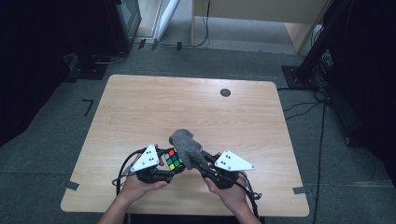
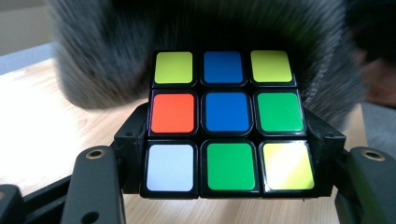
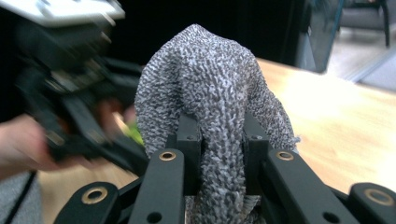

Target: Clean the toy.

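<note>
A scrambled colour cube point(image 1: 173, 159) is clamped between the jaws of my left gripper point(image 1: 169, 164) near the table's front edge. In the left gripper view the cube point(image 2: 226, 121) shows one face with blue, green, yellow, orange and white squares, held at its sides. My right gripper point(image 1: 200, 161) is shut on a grey knitted cloth point(image 1: 186, 145). In the right gripper view the cloth point(image 3: 210, 93) bulges up above the two jaws that pinch it. The cloth point(image 2: 107, 51) presses against the cube's far side, and its fuzzy grey mass sits right behind the cube.
The wooden table point(image 1: 187, 107) has a small dark round disc point(image 1: 225, 92) near its far edge. Grey carpet, cables and dark equipment stands surround the table. The left hand and its gripper point(image 3: 70, 93) show blurred in the right gripper view.
</note>
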Demonstrator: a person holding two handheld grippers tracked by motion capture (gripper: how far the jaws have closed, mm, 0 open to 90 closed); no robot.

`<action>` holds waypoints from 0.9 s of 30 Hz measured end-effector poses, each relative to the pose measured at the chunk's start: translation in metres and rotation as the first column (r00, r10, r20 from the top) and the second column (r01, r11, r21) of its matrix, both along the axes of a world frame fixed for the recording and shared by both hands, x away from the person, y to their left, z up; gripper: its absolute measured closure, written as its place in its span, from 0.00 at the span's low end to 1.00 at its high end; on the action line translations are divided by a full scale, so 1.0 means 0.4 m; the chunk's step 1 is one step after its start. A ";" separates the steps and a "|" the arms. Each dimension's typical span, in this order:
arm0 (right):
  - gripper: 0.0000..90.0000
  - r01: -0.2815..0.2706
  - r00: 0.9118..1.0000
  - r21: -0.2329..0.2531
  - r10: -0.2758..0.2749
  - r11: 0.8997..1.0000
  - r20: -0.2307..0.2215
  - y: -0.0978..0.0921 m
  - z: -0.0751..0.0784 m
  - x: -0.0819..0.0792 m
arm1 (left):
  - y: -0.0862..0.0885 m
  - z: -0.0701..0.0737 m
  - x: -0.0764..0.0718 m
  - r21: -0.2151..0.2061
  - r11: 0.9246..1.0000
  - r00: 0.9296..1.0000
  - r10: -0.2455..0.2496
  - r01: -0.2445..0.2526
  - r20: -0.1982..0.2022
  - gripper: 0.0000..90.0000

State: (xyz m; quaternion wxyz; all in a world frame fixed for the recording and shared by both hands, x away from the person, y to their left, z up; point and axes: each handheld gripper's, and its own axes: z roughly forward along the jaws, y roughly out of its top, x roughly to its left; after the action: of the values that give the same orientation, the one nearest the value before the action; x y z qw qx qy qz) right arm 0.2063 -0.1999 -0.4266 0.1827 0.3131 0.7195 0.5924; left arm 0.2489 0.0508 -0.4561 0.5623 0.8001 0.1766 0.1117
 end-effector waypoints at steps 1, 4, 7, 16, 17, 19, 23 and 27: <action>0.85 0.005 1.000 -0.012 -0.004 1.000 0.013 0.003 0.004 -0.004 | -0.002 0.001 -0.001 -0.005 1.000 1.000 -0.002 0.002 -0.003 0.38; 0.85 0.029 0.999 -0.039 -0.028 0.999 0.026 0.007 -0.005 -0.003 | 0.000 0.004 -0.002 0.002 1.000 1.000 0.002 -0.002 0.007 0.38; 0.85 0.052 0.998 -0.062 -0.054 0.997 -0.035 -0.003 -0.032 0.019 | 0.011 0.008 0.001 -0.027 1.000 1.000 0.006 -0.006 -0.006 0.38; 0.85 -0.004 1.000 -0.006 0.004 1.000 0.011 0.004 0.009 -0.008 | 0.002 0.002 0.000 -0.003 1.000 1.000 -0.002 0.002 -0.003 0.38; 0.85 -0.004 1.000 -0.003 0.004 1.000 0.014 0.004 0.009 -0.009 | 0.003 0.005 -0.001 -0.006 1.000 1.000 -0.001 0.001 -0.001 0.38; 0.85 0.003 1.000 0.003 -0.003 1.000 -0.008 -0.003 0.001 0.001 | 0.005 0.010 -0.003 -0.008 1.000 1.000 -0.004 0.004 0.007 0.38; 0.85 0.040 0.996 -0.014 -0.041 0.999 -0.083 -0.016 -0.030 0.026 | 0.005 0.009 -0.003 -0.011 1.000 1.000 -0.008 0.008 0.004 0.38; 0.85 0.010 0.999 0.014 -0.010 1.000 -0.045 -0.010 -0.008 0.009 | 0.000 0.005 -0.002 0.001 1.000 1.000 -0.009 0.009 0.002 0.38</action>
State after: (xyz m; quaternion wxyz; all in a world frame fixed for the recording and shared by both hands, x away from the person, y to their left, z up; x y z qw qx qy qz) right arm 0.2098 -0.2038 -0.4299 0.1673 0.3312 0.7176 0.5894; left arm 0.2480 0.0508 -0.4543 0.5626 0.8010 0.1726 0.1101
